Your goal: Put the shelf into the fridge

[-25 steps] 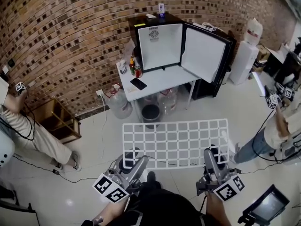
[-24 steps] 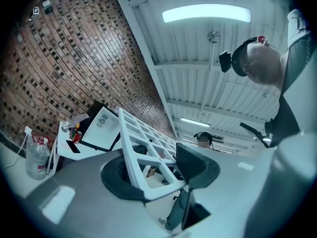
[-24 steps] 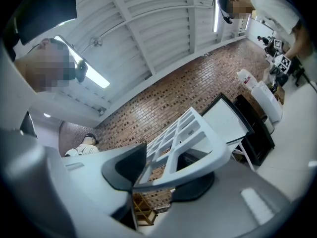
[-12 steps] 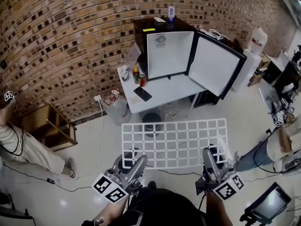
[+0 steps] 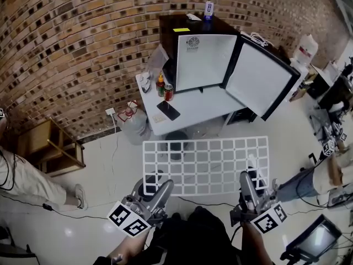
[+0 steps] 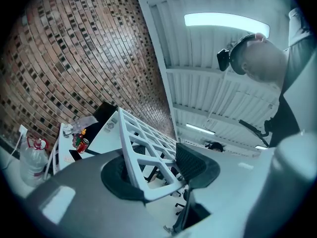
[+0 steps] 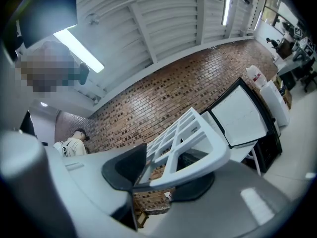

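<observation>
A white grid shelf (image 5: 206,165) hangs level in front of me, held by its near edge at both corners. My left gripper (image 5: 155,185) is shut on the shelf's near-left corner, and its pads clamp the frame (image 6: 143,148) in the left gripper view. My right gripper (image 5: 250,179) is shut on the near-right corner, with the shelf edge (image 7: 190,138) pinched between its pads. Ahead stands a small black fridge (image 5: 212,59) on a white table (image 5: 193,112). Its white inside shows and its door (image 5: 259,79) swings open to the right.
Bottles (image 5: 161,84), a red can (image 5: 168,93) and a phone (image 5: 168,110) lie on the table left of the fridge. A water jug (image 5: 135,127) stands beside the table. A wooden rack (image 5: 49,148) is at left. People stand at the far left (image 5: 22,175) and right (image 5: 325,173).
Both grippers have carried the shelf forward, still clamped at its near corners. The fridge and table now sit closer and more central in the head view.
</observation>
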`<state>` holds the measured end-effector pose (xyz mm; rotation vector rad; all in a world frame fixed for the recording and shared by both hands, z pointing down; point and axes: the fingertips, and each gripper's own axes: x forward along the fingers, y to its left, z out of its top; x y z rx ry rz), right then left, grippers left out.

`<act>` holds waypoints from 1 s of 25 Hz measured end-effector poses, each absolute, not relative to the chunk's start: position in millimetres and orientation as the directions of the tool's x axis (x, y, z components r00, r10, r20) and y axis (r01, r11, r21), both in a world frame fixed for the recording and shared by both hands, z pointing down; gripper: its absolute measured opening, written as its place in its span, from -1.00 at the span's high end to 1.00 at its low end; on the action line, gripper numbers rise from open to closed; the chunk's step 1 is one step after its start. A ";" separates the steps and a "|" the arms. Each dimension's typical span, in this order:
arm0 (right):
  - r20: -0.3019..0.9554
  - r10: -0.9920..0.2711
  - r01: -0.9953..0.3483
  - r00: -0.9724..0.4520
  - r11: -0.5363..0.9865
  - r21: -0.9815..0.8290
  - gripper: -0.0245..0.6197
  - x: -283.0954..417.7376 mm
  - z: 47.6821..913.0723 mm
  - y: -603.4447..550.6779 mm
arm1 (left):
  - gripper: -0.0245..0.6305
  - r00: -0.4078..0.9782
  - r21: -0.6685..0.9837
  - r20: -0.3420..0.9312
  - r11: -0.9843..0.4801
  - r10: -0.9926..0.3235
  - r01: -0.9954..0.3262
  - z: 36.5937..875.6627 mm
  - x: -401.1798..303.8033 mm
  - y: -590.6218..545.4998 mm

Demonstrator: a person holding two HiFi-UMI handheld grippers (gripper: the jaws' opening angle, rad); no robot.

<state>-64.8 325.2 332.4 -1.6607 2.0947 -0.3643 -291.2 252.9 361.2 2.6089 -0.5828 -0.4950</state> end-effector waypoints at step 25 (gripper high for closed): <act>-0.221 -0.930 -0.779 -0.295 0.368 -0.507 0.44 51.9 329.1 117.3 | 0.35 0.794 0.438 -0.207 -0.780 -0.572 -0.447 346.6 -180.4 74.1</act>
